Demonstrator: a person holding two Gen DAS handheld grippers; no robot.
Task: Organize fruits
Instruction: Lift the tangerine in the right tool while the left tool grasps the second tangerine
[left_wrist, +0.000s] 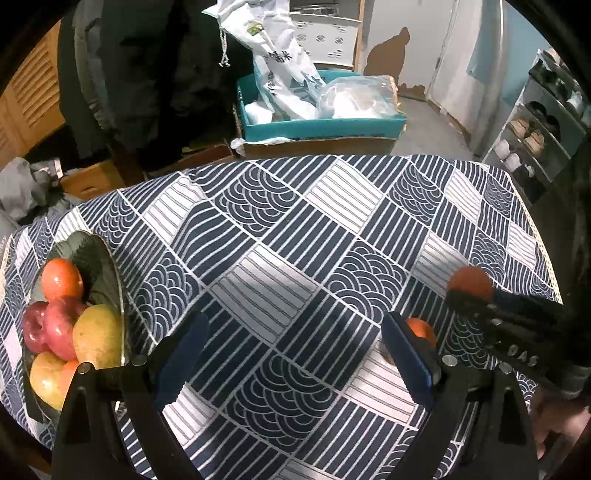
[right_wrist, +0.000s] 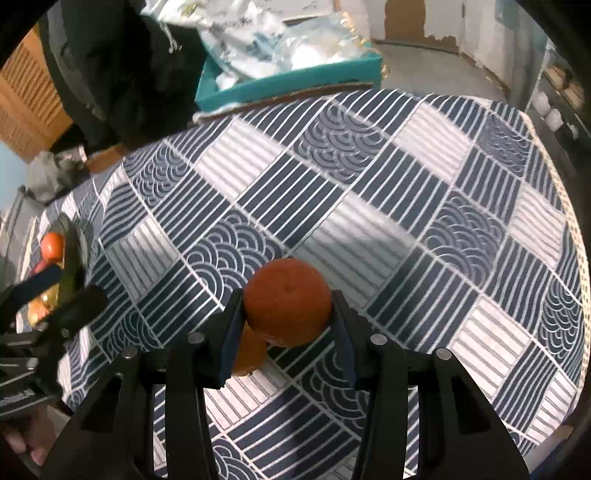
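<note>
The right gripper (right_wrist: 288, 314) is clamped on a round orange fruit (right_wrist: 287, 301) above the blue-and-white patterned tablecloth (right_wrist: 369, 206); the left gripper (left_wrist: 291, 362) hangs with jaws apart, near the dark glass fruit bowl (left_wrist: 92, 254) at far left, another orange (left_wrist: 419, 330) lying beside its right finger

A second orange (right_wrist: 249, 354) sits mostly hidden behind the right gripper's (right_wrist: 286, 325) finger; the fruit plate (right_wrist: 75, 254) is partly blocked there.
</note>
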